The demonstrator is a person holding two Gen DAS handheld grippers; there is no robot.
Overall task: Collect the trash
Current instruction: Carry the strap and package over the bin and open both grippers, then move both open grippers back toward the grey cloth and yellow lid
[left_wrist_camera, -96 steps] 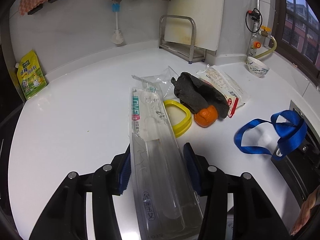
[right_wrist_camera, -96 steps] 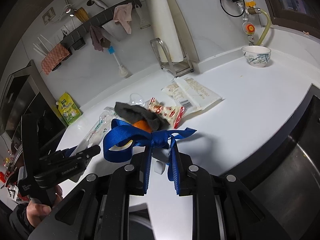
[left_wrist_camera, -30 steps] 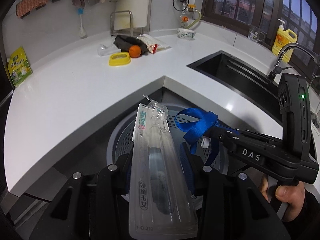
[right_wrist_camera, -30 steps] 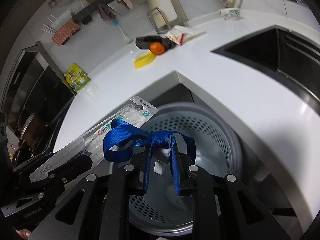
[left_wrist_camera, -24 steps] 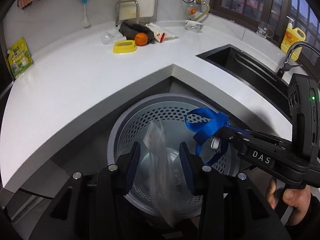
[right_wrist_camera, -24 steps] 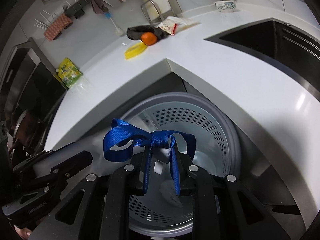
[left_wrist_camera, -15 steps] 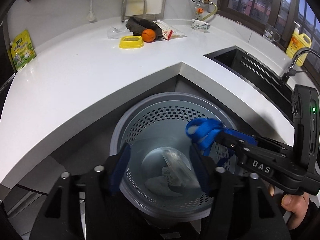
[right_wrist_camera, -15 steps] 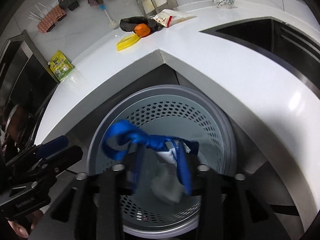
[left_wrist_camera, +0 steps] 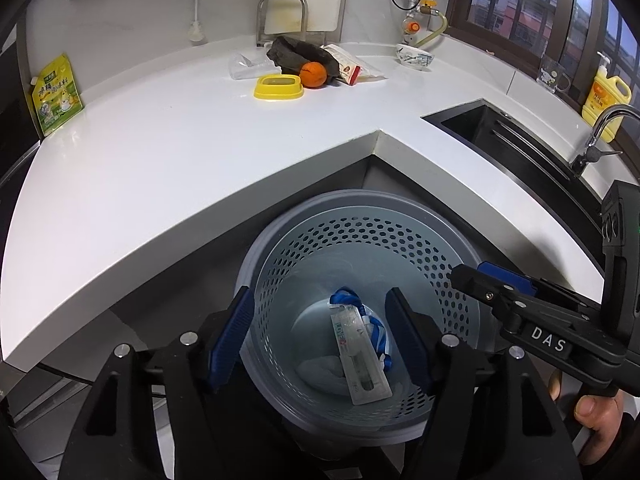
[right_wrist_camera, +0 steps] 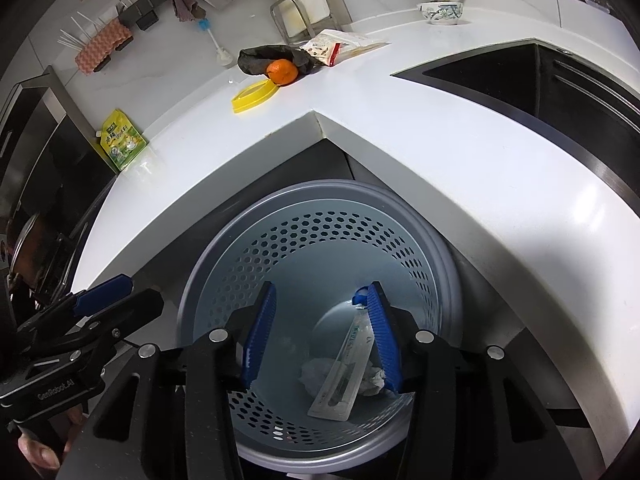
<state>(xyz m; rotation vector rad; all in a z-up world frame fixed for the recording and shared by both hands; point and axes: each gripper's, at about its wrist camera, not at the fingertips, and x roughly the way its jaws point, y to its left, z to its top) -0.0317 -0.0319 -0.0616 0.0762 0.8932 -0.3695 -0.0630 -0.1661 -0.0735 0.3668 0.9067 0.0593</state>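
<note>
A grey perforated trash bin [left_wrist_camera: 360, 200] [right_wrist_camera: 320, 192] stands on the floor under the counter corner. At its bottom lie a clear plastic toothbrush package [left_wrist_camera: 360, 360] [right_wrist_camera: 344, 368], a blue ribbon [left_wrist_camera: 374, 328] and crumpled white paper [right_wrist_camera: 316, 372]. My left gripper [left_wrist_camera: 320, 316] hangs over the bin with its jaws opening and nothing between them. My right gripper [right_wrist_camera: 320, 304] hangs beside it over the bin, jaws also opening and empty. Each gripper shows in the other's view: right gripper [left_wrist_camera: 480, 276], left gripper [right_wrist_camera: 108, 292].
On the white counter [left_wrist_camera: 200, 152] lie a yellow lid [left_wrist_camera: 279, 86], an orange [left_wrist_camera: 313, 74], a dark cloth [left_wrist_camera: 292, 54], a snack wrapper [left_wrist_camera: 352, 68] and a clear bag [left_wrist_camera: 248, 68]. A green pouch [left_wrist_camera: 56, 94] leans at left. A black sink [left_wrist_camera: 520, 140] is at right.
The package left my left gripper and the blue ribbon left my right gripper; both now lie in the bin. Both pairs of jaws have opened.
</note>
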